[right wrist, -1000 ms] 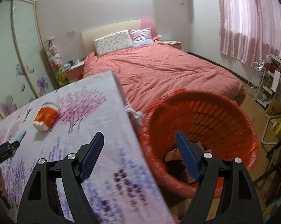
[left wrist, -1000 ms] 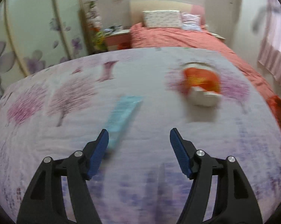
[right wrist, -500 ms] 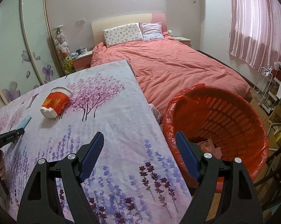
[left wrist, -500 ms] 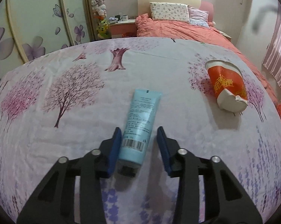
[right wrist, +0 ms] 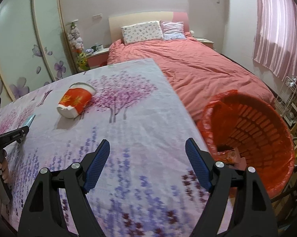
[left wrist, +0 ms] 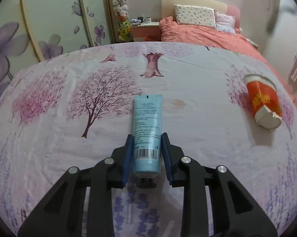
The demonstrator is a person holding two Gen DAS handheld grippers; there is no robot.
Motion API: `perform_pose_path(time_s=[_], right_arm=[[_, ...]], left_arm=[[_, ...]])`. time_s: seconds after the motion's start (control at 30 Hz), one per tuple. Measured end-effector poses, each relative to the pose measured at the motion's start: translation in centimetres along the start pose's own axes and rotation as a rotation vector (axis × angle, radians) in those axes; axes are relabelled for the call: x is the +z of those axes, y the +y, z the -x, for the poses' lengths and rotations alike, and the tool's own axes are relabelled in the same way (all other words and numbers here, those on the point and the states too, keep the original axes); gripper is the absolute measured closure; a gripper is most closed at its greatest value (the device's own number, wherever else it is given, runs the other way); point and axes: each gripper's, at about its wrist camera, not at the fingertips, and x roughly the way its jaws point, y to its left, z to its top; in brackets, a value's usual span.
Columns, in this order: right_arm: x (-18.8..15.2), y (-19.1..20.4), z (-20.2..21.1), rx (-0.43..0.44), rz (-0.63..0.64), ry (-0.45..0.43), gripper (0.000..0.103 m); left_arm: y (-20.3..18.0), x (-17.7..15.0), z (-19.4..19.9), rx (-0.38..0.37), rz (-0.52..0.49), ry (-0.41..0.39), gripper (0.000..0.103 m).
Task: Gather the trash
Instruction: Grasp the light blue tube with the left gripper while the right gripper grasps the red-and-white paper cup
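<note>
The blue tube (left wrist: pixel 147 132) lies flat on the counter (left wrist: pixel 197 106), cap end gripped between the narrowed jaws of the left gripper (left wrist: pixel 147 154). It is judged light, soft and squeezable; the firmer cap end suits holding. A crushed red cup (left wrist: pixel 263 103) lies at two o'clock. The right gripper (right wrist: pixel 147 165) is held wide, the red bin (right wrist: pixel 253 130) at three o'clock.

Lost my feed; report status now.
Left gripper shut on blue tube, tube still on table. Right gripper open, empty. Crushed red cup uncollected. Red bin beside table, path unobstructed.
</note>
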Motion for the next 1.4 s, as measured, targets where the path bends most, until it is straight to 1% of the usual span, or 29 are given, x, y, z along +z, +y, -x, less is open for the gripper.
perform_pose_path(time_s=[0.07,0.17,0.37,0.4,0.5,0.57,0.7,0.77,1.0,1.1,1.13,1.23,1.4], right_arm=[[0.2,1.2,-0.6,0.016,0.008,0.009,0.025],[0.8,3.8,-1.7,0.049,0.018,0.02,0.025],[2.9,9.3,-4.8,0.128,-0.007,0.048,0.025],[3.2,10.1,-5.3,0.133,-0.013,0.052,0.025],[4.4,12.1,-7.2,0.125,-0.042,0.071,0.018],[5.0,12.9,-8.3,0.106,-0.055,0.079,0.017],[6.1,13.6,-10.8,0.042,-0.057,0.105,0.017],[6.3,13.5,-11.6,0.023,-0.053,0.119,0.017],[6.4,13.6,-12.5,-0.036,-0.027,0.119,0.018],[6.5,13.9,-12.9,-0.067,0.01,0.115,0.018],[6.5,14.0,-13.0,-0.074,0.024,0.114,0.021],[6.3,13.7,-12.7,-0.063,0.055,0.109,0.022],[5.5,11.9,-11.3,-0.026,0.043,0.124,0.022]], left_arm=[[0.3,0.0,0.0,-0.008,0.013,0.0,0.074],[0.1,0.0,-0.1,0.006,0.003,0.0,0.074],[0.0,-0.2,0.1,-0.005,0.012,0.001,0.074],[0.1,-0.2,0.0,-0.004,0.011,0.001,0.074],[0.2,-0.2,0.1,-0.004,0.009,0.001,0.074],[0.2,-0.2,0.1,-0.002,0.01,0.001,0.074],[0.2,-0.2,0.0,-0.004,0.011,0.001,0.074],[0.2,-0.2,0.0,-0.005,0.012,0.0,0.074],[0.3,-0.2,-0.1,-0.008,0.014,0.0,0.074],[0.2,-0.2,-0.1,-0.007,0.014,0.001,0.074],[0.3,-0.2,-0.1,-0.008,0.014,0.001,0.074],[0.3,-0.2,-0.1,-0.008,0.015,0.001,0.074],[0.3,-0.2,-0.1,-0.007,0.015,0.001,0.074]])
